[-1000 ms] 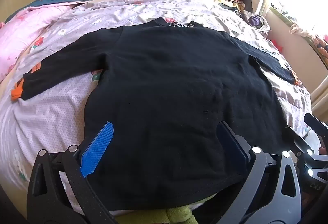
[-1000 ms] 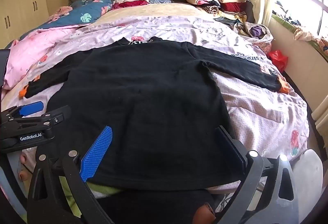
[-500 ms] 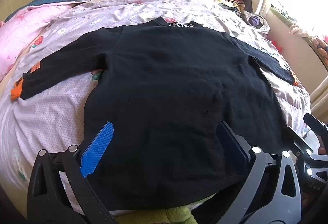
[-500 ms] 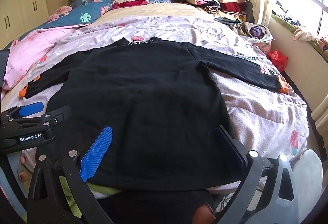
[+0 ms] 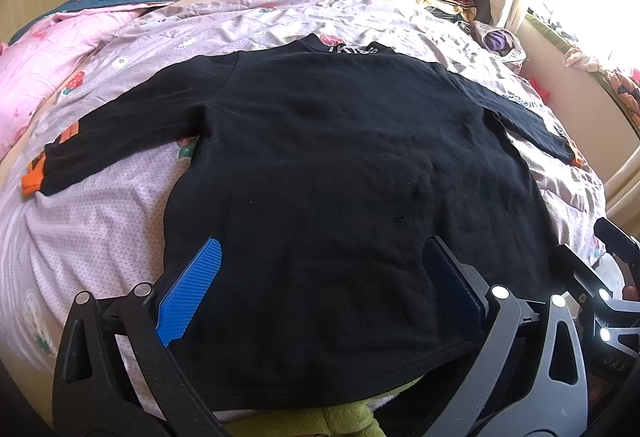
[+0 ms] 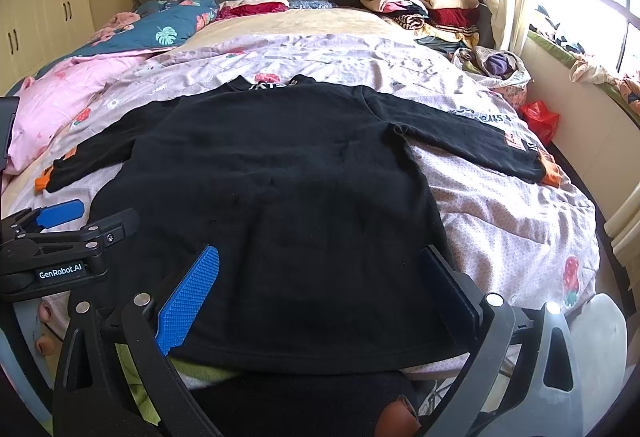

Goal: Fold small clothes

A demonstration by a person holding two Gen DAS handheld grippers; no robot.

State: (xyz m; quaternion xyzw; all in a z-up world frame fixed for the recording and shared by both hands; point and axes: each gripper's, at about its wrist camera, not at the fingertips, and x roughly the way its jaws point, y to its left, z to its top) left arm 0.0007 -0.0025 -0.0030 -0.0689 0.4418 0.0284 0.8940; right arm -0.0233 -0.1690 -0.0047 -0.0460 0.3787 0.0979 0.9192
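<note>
Shirt-folding starts from your two claws, and both are spread wide and gripping nothing: the left gripper [image 5: 320,289] and the right gripper [image 6: 320,289] hang above the near hem of the black long-sleeved shirt [image 5: 344,173], which lies flat, collar away from you, on the pale printed bedsheet [image 5: 100,221]. If you close on the hem from here, you risk pinching the sheet along with the fabric, or the green garment [image 5: 344,417] poking out just beneath the hem, and dragging either into the fold. Both sleeves are spread wide, the left sleeve [image 5: 120,133] reaching toward the pink quilt [image 5: 36,77] and the right sleeve [image 6: 476,141] near the bed's edge; lift the body unevenly and that one may slide off. The stack of folded clothes [image 6: 424,1] sits well apart.
</note>
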